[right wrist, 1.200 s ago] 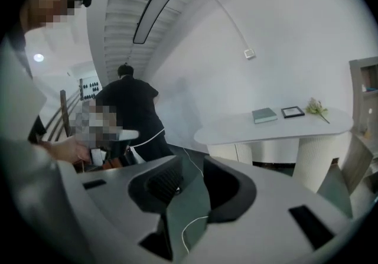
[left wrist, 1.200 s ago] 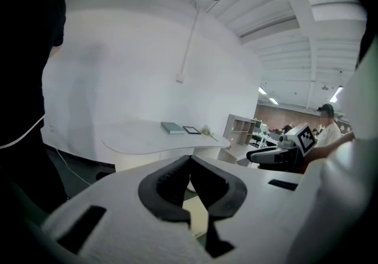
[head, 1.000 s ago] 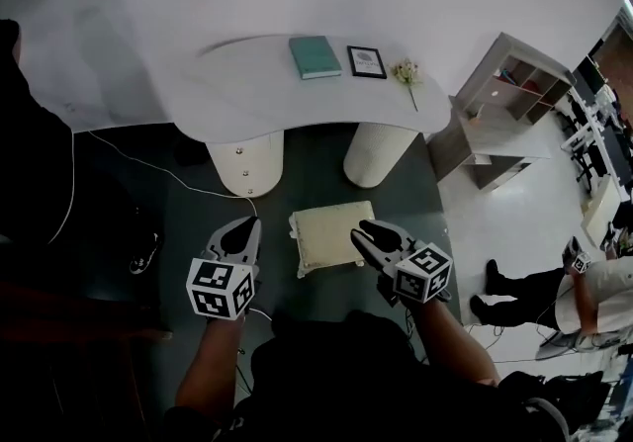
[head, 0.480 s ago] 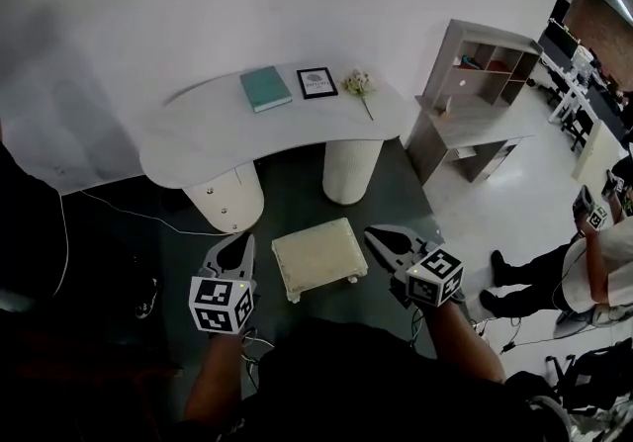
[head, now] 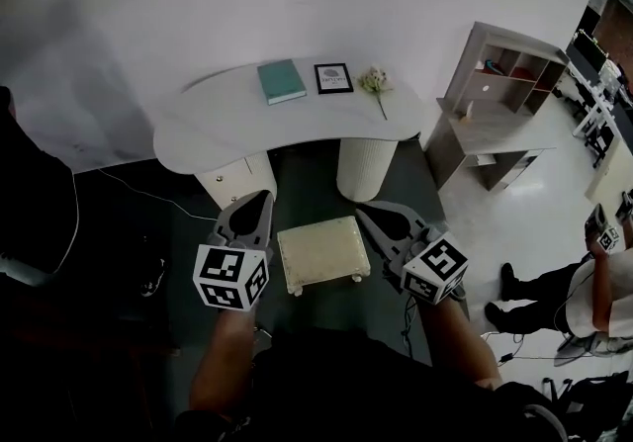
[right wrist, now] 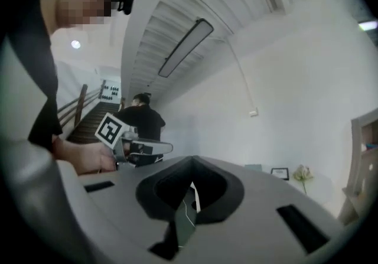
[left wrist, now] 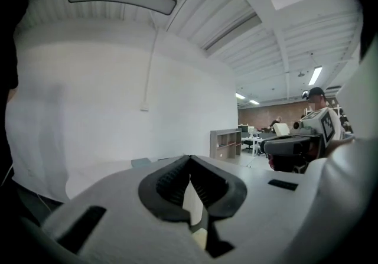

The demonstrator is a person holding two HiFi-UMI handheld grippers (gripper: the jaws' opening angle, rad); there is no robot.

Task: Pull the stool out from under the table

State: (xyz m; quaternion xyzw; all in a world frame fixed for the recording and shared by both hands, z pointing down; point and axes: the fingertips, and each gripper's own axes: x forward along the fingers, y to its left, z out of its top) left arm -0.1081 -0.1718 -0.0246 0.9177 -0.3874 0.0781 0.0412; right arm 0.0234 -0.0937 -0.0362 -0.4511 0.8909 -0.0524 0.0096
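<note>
Looking down at a small cream stool (head: 321,252) parked on the dark floor just in front of the counter (head: 227,129), roughly in line with the gap between the two round pedestals. Seems fully clear of the counter's front edge already, so probably little or nothing left to pull.

Left hand-held gripper (head: 263,201) clenched tight on nothing, hanging just off the stool's left side. Same story for the right hand-held gripper (head: 365,214): pinched closed, empty, just off the right side. Not touching the stool with either, as far as can be told from above.

On handling: looks like a padded square seat on a low frame, with little feet or castors peeking out along the near edge. Guessing light and easy to slide, maybe even rolls. Likely stiff at the rim, softer on top. Would open up and grab the seat's side edges, one per side, rather than pinch the cushion. Worth pulling evenly on both, otherwise probably twists on the floor. Can't tell how grippy that dark floor is, so best to start gently.

Nothing fragile-looking about the stool itself. Teal book (head: 282,81), small picture frame (head: 333,78) and a sprig of flowers (head: 376,84) up near the counter's back edge, well away from all this.
</note>
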